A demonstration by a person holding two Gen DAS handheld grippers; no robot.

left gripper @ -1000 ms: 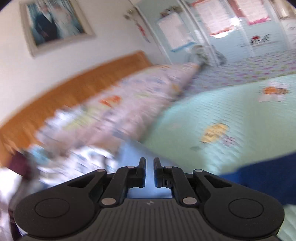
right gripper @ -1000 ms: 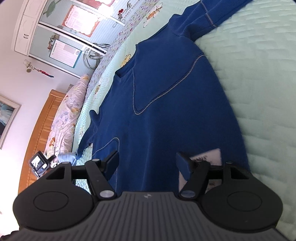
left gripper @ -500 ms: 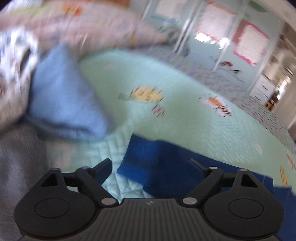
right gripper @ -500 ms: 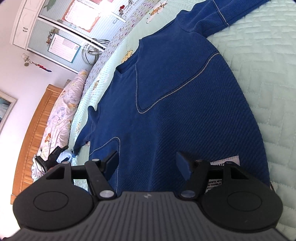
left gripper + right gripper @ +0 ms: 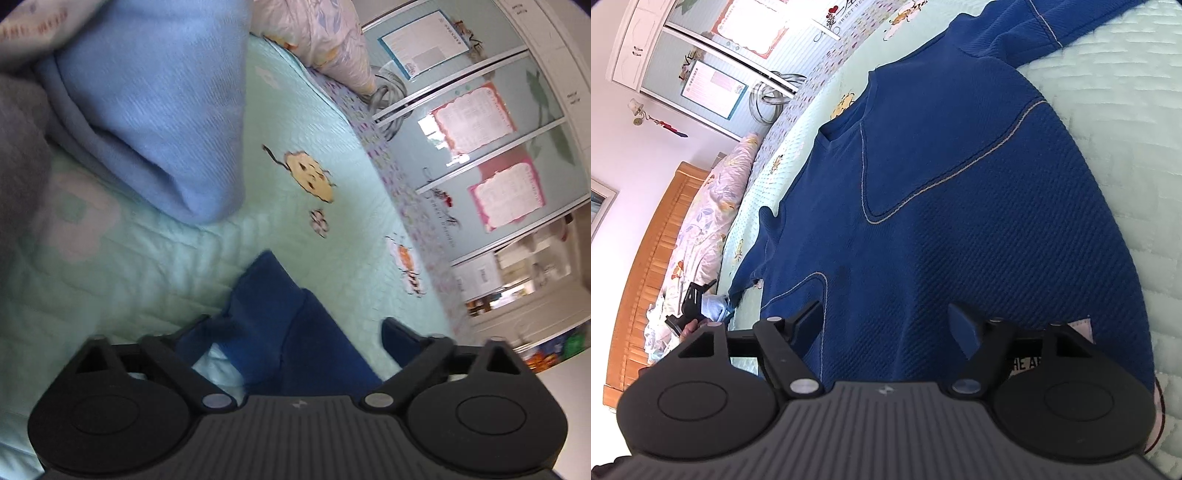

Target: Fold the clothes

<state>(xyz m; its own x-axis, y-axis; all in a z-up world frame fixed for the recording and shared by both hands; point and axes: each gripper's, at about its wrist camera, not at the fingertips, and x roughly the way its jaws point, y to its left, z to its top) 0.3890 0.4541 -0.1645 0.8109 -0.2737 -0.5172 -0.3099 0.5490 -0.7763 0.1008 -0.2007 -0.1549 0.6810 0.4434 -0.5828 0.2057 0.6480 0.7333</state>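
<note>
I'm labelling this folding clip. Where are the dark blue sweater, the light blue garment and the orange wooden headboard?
dark blue sweater [image 5: 960, 229]: right wrist view, on its chest below the stitched seam.
light blue garment [image 5: 166, 110]: left wrist view, on its broad folded face.
orange wooden headboard [image 5: 650, 266]: right wrist view, on its slatted panel.

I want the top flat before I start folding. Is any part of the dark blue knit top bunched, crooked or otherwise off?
Mostly flat, but not everywhere. The dark blue knit top lies spread on the pale green quilted bedspread, yet its sleeve end near the closing left gripper is doubled over and rumpled. A white label also pokes out at the hem.
</note>
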